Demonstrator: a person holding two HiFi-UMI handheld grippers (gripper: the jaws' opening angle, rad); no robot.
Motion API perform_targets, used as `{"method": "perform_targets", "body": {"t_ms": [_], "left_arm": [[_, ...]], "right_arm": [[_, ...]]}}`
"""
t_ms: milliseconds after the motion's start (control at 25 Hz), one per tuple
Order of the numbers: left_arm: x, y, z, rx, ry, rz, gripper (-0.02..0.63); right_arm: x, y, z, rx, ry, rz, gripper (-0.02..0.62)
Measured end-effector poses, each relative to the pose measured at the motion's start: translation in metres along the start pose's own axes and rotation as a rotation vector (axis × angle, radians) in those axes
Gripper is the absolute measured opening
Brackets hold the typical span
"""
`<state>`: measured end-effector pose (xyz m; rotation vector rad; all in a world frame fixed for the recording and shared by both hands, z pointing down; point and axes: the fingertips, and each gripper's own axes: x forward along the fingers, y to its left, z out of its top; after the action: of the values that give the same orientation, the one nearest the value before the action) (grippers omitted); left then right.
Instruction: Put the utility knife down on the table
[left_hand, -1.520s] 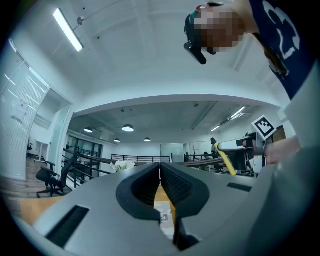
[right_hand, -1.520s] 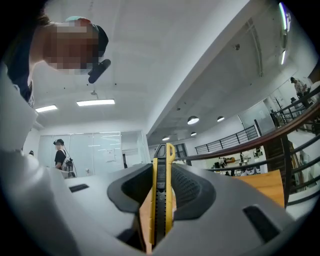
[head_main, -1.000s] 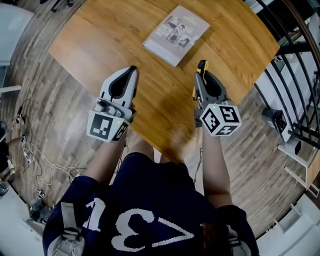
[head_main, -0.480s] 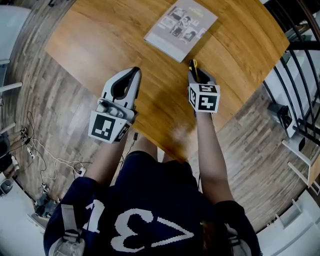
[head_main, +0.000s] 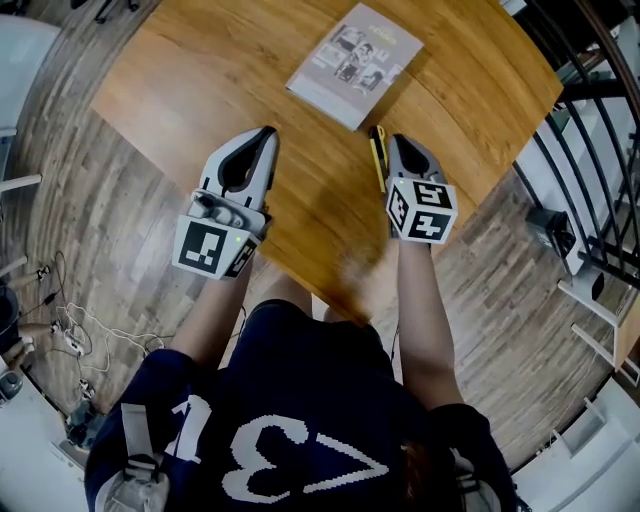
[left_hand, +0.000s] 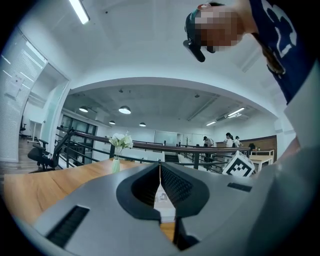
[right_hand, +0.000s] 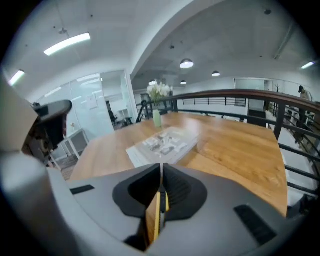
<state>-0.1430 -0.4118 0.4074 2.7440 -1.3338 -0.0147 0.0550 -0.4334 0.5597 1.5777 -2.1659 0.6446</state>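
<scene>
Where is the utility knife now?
The utility knife sits between the closing jaws of the right gripper, right of centre in the head view, over the table, short of the booklet.

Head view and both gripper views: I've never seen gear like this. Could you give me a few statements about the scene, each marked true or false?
1. The utility knife is yellow and black. True.
2. The utility knife sits on top of the booklet. False: it is beside the booklet's near edge, over bare table.
3. The left gripper has its fingers wide apart. False: they are together, with nothing between them.
4. A vase holding white flowers stands at the table's far end. True.
</scene>
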Motion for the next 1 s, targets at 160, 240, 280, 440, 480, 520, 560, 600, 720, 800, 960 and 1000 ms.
{"method": "perform_targets", "body": {"t_ms": [160,240,280,440,480,520,560,600,720,800,960,1000], "left_arm": [[-0.002,-0.007,0.031,0.030,-0.056,0.003,0.018],[-0.006,-0.013,0.050,0.046,-0.088,0.002,0.018],[-0.007,-0.016,0.059,0.055,-0.105,0.000,0.018],[-0.015,-0.028,0.092,0.087,-0.171,0.006,0.018],[-0.018,-0.031,0.097,0.095,-0.182,0.010,0.018],[-0.021,-0.035,0.101,0.100,-0.189,0.014,0.018],[-0.024,-0.038,0.104,0.101,-0.191,0.016,0.017],[-0.027,-0.042,0.107,0.100,-0.192,0.018,0.018],[-0.035,-0.052,0.120,0.104,-0.212,0.018,0.018],[-0.037,-0.057,0.129,0.105,-0.229,0.015,0.018],[-0.044,-0.066,0.137,0.111,-0.244,0.015,0.018],[-0.044,-0.069,0.138,0.113,-0.243,0.014,0.018]], "right_arm": [[-0.057,0.008,0.063,0.030,-0.218,0.051,0.028],[-0.091,0.012,0.094,0.023,-0.321,0.057,0.026],[-0.108,0.015,0.108,0.014,-0.369,0.058,0.026],[-0.166,0.022,0.152,-0.011,-0.517,0.067,0.026],[-0.179,0.024,0.159,-0.015,-0.542,0.076,0.026],[-0.191,0.026,0.165,-0.020,-0.564,0.084,0.026],[-0.202,0.028,0.170,-0.027,-0.584,0.089,0.026],[-0.214,0.031,0.173,-0.035,-0.602,0.093,0.026],[-0.243,0.035,0.184,-0.057,-0.663,0.095,0.026],[-0.257,0.036,0.189,-0.073,-0.696,0.090,0.026],[-0.275,0.036,0.193,-0.088,-0.733,0.086,0.026],[-0.279,0.036,0.194,-0.091,-0.740,0.087,0.026]]}}
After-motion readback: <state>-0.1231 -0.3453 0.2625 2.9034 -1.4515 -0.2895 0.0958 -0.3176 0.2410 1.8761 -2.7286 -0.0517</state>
